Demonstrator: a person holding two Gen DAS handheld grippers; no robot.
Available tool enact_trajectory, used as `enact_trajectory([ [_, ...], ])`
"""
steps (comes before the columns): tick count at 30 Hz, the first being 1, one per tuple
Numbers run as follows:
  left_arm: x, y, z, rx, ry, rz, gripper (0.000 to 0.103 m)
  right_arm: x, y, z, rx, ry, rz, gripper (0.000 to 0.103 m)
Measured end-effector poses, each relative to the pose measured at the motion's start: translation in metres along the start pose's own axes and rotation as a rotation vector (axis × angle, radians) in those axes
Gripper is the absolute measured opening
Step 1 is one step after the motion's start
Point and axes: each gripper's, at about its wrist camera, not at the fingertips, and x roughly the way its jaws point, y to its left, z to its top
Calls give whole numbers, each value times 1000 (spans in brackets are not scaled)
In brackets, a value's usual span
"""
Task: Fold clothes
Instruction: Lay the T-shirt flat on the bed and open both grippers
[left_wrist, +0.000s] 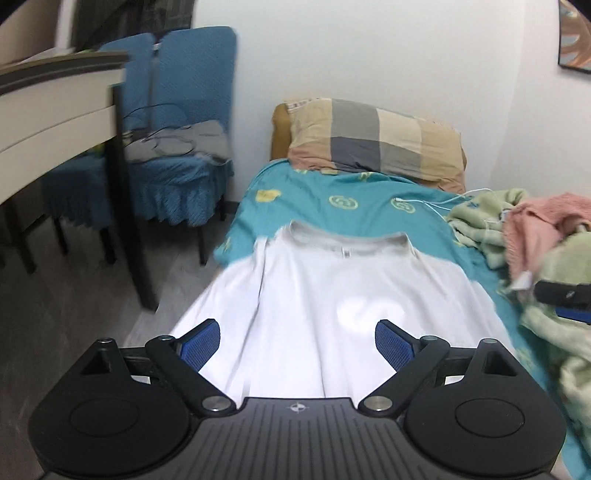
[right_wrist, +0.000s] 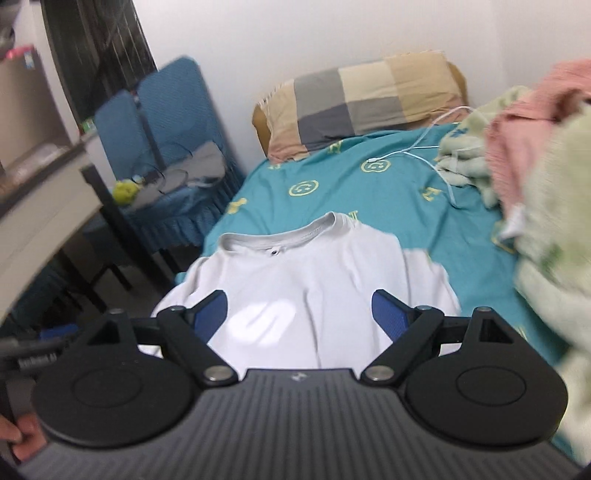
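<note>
A white T-shirt (left_wrist: 314, 280) (right_wrist: 306, 266) lies spread on the teal bed sheet (left_wrist: 332, 192) (right_wrist: 369, 192), collar toward the pillow, and its left part hangs over the bed's edge. A pale logo shows faintly through the cloth. My left gripper (left_wrist: 295, 325) hovers open over the shirt's lower half with nothing between its blue pads (left_wrist: 201, 343). My right gripper (right_wrist: 298, 295) is also open and empty above the shirt. The right gripper's fingers (left_wrist: 565, 295) show at the right edge of the left wrist view. Both views are motion-blurred.
A checked pillow (left_wrist: 373, 140) (right_wrist: 362, 99) lies at the bed's head. Green and pink blankets (left_wrist: 535, 229) (right_wrist: 546, 166) are piled on the right beside a white cable (right_wrist: 424, 147). Blue-covered chairs (left_wrist: 184, 147) and a table (left_wrist: 55, 110) stand on the left.
</note>
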Motion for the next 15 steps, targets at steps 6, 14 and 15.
enact_trajectory([
  [6, -67, 8, -74, -83, 73, 34, 93, -92, -30, -44, 91, -48, -11, 87],
  [14, -100, -15, -110, -42, 54, -9, 93, -108, -82, -72, 345, 16, 31, 77],
  [15, -97, -18, -110, -39, 49, -16, 93, -106, -89, -74, 400, 11, 46, 71],
])
